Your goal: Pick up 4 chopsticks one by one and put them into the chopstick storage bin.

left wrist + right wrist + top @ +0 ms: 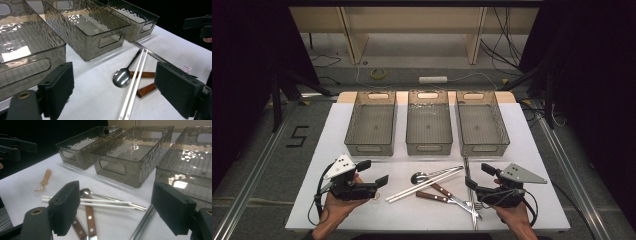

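Behind the cutlery (439,187), three bins (428,129) (smoky plastic) stand empty.

Table: a white table top (532,150) with a light wood edge at the back.
Floor: grey carpet (257,150) all around the table, with a black number 5 (298,136) on it at the left.
Rails: shiny metal rails (252,172) run along the floor on both sides.
Back: a pale wooden shelf frame (412,30) stands behind the table.
Floor bits: a ring of yellow tape (378,73), a white power strip (433,79) and black cables (507,45) lie near the shelf.
Sides: black curtains (247,60) hang at the left and right.
Light: bright over the table, dark at the edges.
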### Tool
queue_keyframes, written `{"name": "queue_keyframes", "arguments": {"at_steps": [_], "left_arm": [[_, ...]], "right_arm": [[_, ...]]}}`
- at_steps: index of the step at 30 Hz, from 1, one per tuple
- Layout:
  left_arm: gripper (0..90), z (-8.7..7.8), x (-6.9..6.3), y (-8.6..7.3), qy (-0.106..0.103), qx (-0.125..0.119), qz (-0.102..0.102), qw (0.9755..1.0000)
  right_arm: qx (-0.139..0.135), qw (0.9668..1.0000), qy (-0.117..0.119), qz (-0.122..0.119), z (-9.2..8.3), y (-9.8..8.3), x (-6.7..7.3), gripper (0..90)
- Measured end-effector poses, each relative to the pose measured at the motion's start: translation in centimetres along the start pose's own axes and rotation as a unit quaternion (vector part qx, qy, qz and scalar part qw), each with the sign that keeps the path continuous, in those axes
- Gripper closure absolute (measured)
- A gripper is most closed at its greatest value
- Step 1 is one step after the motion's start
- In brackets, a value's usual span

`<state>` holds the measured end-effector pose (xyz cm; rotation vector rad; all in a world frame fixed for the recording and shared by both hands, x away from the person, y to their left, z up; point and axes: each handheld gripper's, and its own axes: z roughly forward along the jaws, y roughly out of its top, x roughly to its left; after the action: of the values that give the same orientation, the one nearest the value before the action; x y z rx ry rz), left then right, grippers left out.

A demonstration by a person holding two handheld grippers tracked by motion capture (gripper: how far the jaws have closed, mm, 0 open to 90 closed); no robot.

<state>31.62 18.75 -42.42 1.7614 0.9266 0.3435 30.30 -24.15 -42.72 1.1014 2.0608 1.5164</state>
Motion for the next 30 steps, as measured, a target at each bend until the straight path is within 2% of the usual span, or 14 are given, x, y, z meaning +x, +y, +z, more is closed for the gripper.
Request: {"name": "queue_keyframes", "arguments": {"at_steps": [8, 15, 18, 24, 27, 30], "left_arm": [[15.6, 0.2, 0.0, 0.1, -0.003, 0.007, -0.001, 1.0], [15.9, 0.8, 0.0, 0.8, -0.005, 0.033, 0.004, 0.9995], [16.2, 1.0, -0.2, 1.4, -0.005, 0.047, 0.013, 0.9988], [17.0, 2.3, -0.7, 2.2, -0.009, 0.096, 0.039, 0.9945], [19.0, 3.0, -0.9, 2.7, -0.018, 0.113, 0.046, 0.9924], [19.8, 3.9, -0.9, 3.1, -0.025, 0.136, 0.056, 0.9888]], "right_arm": [[-0.001, 1.0, 0.001, 0.0, 0.0, 0.0, 0.0, 24.2], [0.001, 1.0, 0.003, 0.004, 0.0, 0.0, -0.1, 24.3], [0.001, 1.0, 0.005, 0.005, 0.0, 0.0, -0.1, 24.5], [0.006, 0.9999, 0.009, 0.006, 0.1, 0.0, -0.1, 24.8], [0.009, 0.9999, 0.012, 0.006, 0.1, 0.0, -0.2, 24.9], [0.014, 0.9998, 0.015, 0.008, 0.2, -0.1, -0.3, 25.1]]}}
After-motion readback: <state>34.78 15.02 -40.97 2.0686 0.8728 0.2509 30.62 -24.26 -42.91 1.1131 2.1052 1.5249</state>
